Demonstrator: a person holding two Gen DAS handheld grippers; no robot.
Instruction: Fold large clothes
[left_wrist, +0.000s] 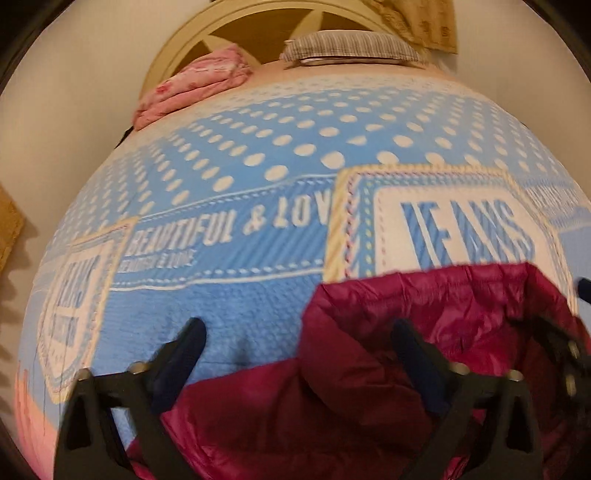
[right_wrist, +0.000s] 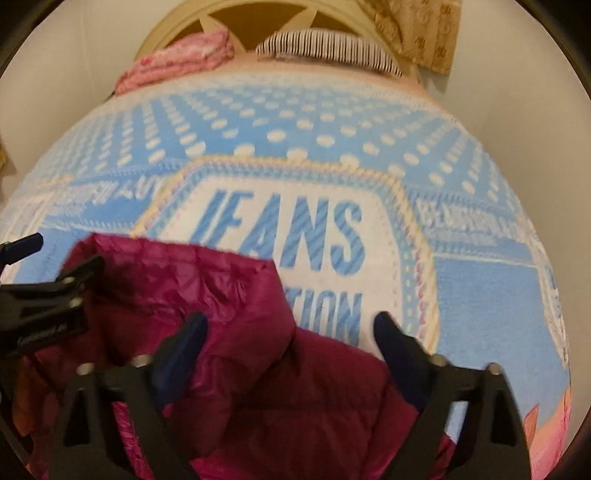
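Central patch on blue blanket (right_wrist: 480, 295): "JEANS", below it "…TION" (start hidden by the magenta jacket (right_wrist: 295, 387))
Blanket band: "BEAUTIFUL & LOV…"
Left gripper (right_wrist: 22, 251) body: small print, unreadable

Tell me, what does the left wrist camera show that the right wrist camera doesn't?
Only the left view shows the words BEAUTIFUL & LOVE clearly. Only the right view shows the whole central JEANS patch; there the left gripper is seen from the side. Both show the maroon puffer jacket on the blue blanket, the pink folded bedding, the striped pillow and open jaws.
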